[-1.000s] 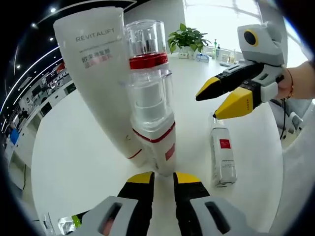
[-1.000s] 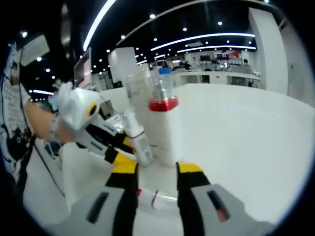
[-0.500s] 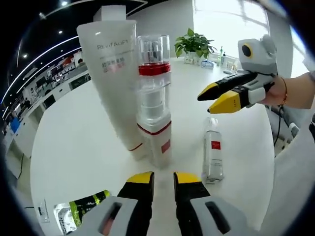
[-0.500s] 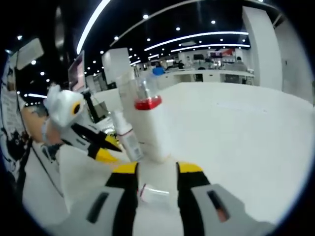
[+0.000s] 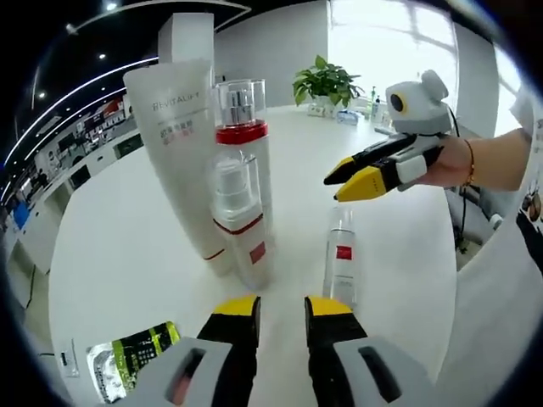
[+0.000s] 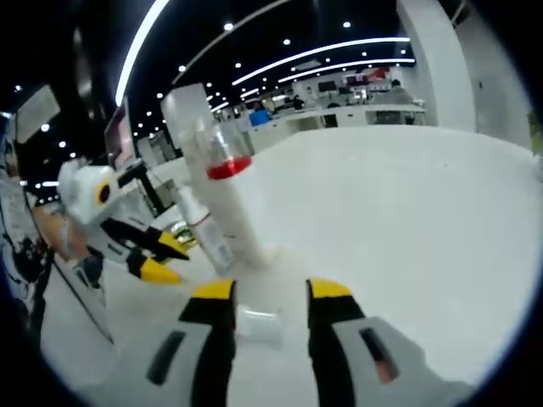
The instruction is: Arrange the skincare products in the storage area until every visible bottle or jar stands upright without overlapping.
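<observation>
On a round white counter (image 5: 119, 254) we see three skincare items standing close together: a tall white tube (image 5: 182, 161) marked "REVITALIFT", a clear bottle with a red band (image 5: 242, 144) just right of it, and a smaller pump bottle (image 5: 242, 225) in front, touching or nearly touching the others. To their right, apart from them, a slim clear bottle with a red label (image 5: 341, 259) lies on its side on the counter. At the near left edge lies a flat green and silver sachet (image 5: 127, 360).

Our left tool (image 5: 281, 309) sits low near the standing group, its yellow-tipped jaws parted and holding nothing. Our right tool (image 5: 349, 174) hangs above the lying bottle, held by a hand (image 5: 475, 161); its jaws are parted a little and empty.

In the right gripper view, the right tool (image 6: 270, 292) points at the cap end of the lying bottle (image 6: 257, 325), which rests between its released jaws without clear contact. The standing group (image 6: 225, 208) is beyond, and the left tool (image 6: 161, 259) is at the left.

A potted plant (image 5: 325, 80) stands at the far edge.
</observation>
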Motion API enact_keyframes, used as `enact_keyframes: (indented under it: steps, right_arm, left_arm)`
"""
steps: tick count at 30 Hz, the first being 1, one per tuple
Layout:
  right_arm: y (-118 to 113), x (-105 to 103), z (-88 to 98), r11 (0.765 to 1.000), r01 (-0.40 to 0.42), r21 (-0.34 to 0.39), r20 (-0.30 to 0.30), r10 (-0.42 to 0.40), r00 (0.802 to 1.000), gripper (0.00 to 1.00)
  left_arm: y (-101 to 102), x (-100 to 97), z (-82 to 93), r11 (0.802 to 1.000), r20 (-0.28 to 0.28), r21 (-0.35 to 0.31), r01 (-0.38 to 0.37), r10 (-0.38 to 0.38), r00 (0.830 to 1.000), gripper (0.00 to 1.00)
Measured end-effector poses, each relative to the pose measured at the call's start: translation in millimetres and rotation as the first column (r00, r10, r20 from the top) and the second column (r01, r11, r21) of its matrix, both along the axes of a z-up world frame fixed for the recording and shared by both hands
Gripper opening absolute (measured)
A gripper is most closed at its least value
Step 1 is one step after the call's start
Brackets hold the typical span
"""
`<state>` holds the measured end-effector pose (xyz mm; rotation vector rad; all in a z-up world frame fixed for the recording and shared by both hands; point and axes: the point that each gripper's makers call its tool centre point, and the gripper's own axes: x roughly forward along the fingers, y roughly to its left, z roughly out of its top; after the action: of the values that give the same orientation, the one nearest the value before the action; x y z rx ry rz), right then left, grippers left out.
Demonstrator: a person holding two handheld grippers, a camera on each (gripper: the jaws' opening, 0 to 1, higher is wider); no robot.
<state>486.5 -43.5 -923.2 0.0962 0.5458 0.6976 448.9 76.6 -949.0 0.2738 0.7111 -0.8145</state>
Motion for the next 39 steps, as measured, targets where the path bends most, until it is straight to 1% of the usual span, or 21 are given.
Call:
enact_keyframes:
  steps: [5, 11, 13, 14, 16, 19, 20, 22, 24, 26, 28, 30, 31, 33, 34, 35, 38, 39]
  right_arm:
    - [-2, -3, -1.3, 1.000, -0.001, -0.011, -0.005, 0.001, 1.000, 0.31]
    - [-13, -5, -1.3, 1.000, 0.021, -0.011, -0.006, -0.021, 1.000, 0.31]
    - [-16, -7, -3.3, 1.000, 0.025, -0.009, -0.011, -0.026, 1.000, 0.31]
    - [-17, -8, -5.0, 1.000, 0.025, -0.009, -0.016, -0.025, 1.000, 0.31]
    - [-19, -11, -10.1, 1.000, 0.021, -0.011, -0.034, -0.022, 0.999, 0.31]
    - [-19, -14, -14.5, 1.000, 0.017, -0.003, -0.047, -0.017, 0.999, 0.31]
    - [-16, -16, -14.7, 1.000, 0.011, 0.010, -0.052, -0.010, 0.999, 0.31]
    - [-9, -19, -14.6, 0.999, -0.013, 0.037, -0.065, 0.015, 0.998, 0.32]
    - [-3, -21, -16.8, 0.999, -0.040, 0.032, -0.071, 0.042, 0.997, 0.32]
    - [3, -25, -19.9, 0.997, -0.068, 0.029, -0.081, 0.070, 0.994, 0.32]
    - [7, -27, -21.5, 0.996, -0.087, 0.027, -0.088, 0.089, 0.992, 0.32]
    - [10, -30, -22.1, 0.994, -0.105, 0.024, -0.089, 0.107, 0.990, 0.32]
    - [11, -31, -22.6, 0.994, -0.110, 0.021, -0.089, 0.111, 0.990, 0.31]
    - [12, -33, -23.6, 0.992, -0.121, 0.023, -0.096, 0.123, 0.988, 0.31]
    - [13, -34, -24.1, 0.992, -0.124, 0.023, -0.097, 0.126, 0.987, 0.31]
    - [14, -36, -24.6, 0.991, -0.132, 0.021, -0.099, 0.133, 0.986, 0.31]
    - [17, -41, -25.2, 0.987, -0.159, 0.028, -0.109, 0.161, 0.981, 0.30]
    - [18, -43, -25.4, 0.986, -0.166, 0.032, -0.114, 0.169, 0.979, 0.28]
  left_arm:
    - [0, -1.0, 3.3, 1.000, 0.007, -0.010, -0.008, 0.008, 1.000, 0.22]
    - [-3, -7.2, 4.7, 1.000, 0.003, -0.024, -0.001, 0.001, 1.000, 0.23]
    - [-5, -9.2, 5.1, 0.999, -0.010, -0.050, -0.009, 0.008, 1.000, 0.23]
    - [-7, -11.0, 4.1, 0.998, -0.026, -0.064, -0.014, 0.012, 1.000, 0.24]
    - [-9, -12.8, 2.6, 0.998, -0.036, -0.068, -0.010, 0.007, 0.999, 0.24]
    - [-15, -16.7, 1.1, 0.998, -0.038, -0.066, 0.017, -0.019, 0.999, 0.25]
    - [-18, -18.4, 1.4, 0.997, -0.042, -0.071, 0.029, -0.032, 0.999, 0.26]
    - [-25, -20.4, 2.7, 0.995, -0.048, -0.084, 0.050, -0.054, 0.997, 0.27]
    - [-31, -20.9, 3.1, 0.994, -0.047, -0.086, 0.069, -0.073, 0.996, 0.28]
    - [-36, -21.7, 1.9, 0.993, -0.044, -0.074, 0.093, -0.096, 0.994, 0.28]
    - [-41, -23.0, -2.6, 0.990, -0.037, -0.039, 0.132, -0.134, 0.990, 0.29]
    - [-43, -23.6, -5.6, 0.989, -0.037, -0.029, 0.147, -0.148, 0.988, 0.30]
    - [-45, -24.2, -8.7, 0.988, -0.047, -0.027, 0.151, -0.152, 0.987, 0.31]
    - [-44, -25.9, -13.5, 0.989, -0.074, -0.026, 0.148, -0.149, 0.986, 0.31]
    - [-44, -26.2, -15.3, 0.989, -0.078, -0.021, 0.146, -0.148, 0.986, 0.31]
    - [-43, -26.6, -17.2, 0.989, -0.077, -0.013, 0.148, -0.148, 0.986, 0.30]
    - [-35, -27.8, -24.1, 0.985, -0.065, 0.045, 0.165, -0.161, 0.985, 0.25]
    - [-34, -28.6, -25.0, 0.985, -0.065, 0.047, 0.168, -0.164, 0.984, 0.25]
